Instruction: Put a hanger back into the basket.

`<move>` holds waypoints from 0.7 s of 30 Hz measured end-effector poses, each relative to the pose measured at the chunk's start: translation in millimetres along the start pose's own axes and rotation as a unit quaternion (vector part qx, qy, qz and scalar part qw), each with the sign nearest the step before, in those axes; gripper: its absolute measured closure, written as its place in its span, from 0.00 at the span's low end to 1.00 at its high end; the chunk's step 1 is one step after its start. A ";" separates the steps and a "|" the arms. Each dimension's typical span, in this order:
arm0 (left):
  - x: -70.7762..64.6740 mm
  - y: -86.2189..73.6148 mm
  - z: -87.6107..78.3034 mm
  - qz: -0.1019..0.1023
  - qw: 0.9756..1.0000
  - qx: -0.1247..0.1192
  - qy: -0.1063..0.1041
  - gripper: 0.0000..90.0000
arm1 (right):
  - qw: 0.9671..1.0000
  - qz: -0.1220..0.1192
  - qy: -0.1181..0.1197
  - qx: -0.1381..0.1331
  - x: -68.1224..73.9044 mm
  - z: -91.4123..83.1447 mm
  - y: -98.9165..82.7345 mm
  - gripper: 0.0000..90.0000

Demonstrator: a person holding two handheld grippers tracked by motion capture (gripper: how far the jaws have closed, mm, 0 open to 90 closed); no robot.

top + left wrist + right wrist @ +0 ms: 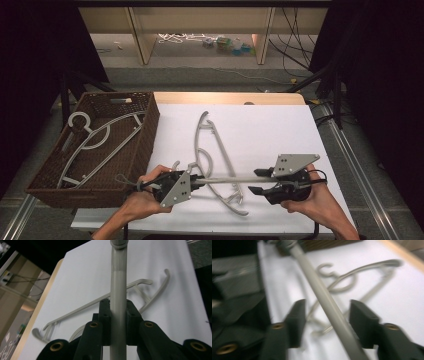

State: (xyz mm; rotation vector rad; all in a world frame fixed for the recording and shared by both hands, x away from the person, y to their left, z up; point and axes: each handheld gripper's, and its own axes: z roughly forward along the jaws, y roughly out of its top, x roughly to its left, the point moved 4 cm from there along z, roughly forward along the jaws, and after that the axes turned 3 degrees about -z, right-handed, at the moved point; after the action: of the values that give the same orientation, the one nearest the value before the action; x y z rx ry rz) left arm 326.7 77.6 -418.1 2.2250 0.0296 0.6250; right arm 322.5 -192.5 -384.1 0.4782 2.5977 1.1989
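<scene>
A straight grey rod (230, 178) lies level between my two grippers near the table's front edge. My left gripper (200, 180) is shut on its left end; in the left gripper view the pads (106, 315) press both sides of the rod (118, 285). My right gripper (253, 181) is open around the rod's right end. In the right gripper view the rod (322, 297) passes slantwise through the gap, and the blur hides whether it touches either pad (298, 315). Beneath the rod a grey plastic hanger (220, 145) lies flat on the white tabletop (280, 130).
A brown wicker basket (147, 132) stands at the left edge of the table with another grey hanger (100, 140) lying in it. Beyond the table are a grey floor, wooden shelf legs, cables and small items.
</scene>
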 end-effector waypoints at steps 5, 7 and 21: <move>15.0 -9.0 0.0 -0.082 0.997 0.010 0.003 0.88 | 0.995 0.042 -0.081 -0.050 -11.2 -9.6 7.5 0.34; 21.2 -12.3 0.0 -0.117 0.993 0.018 0.005 0.88 | 0.991 0.048 -0.105 -0.073 -13.7 -14.2 10.9 0.31; 74.0 -14.0 -31.2 -0.331 0.943 -0.018 0.011 0.88 | 0.985 0.087 -0.127 -0.082 -3.1 -10.3 -11.5 0.24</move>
State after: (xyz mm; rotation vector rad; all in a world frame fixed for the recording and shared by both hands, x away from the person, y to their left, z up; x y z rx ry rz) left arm 380.3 125.3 -379.3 1.9945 0.7382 0.2685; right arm 319.6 -207.8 -386.2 0.7821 2.2597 1.2983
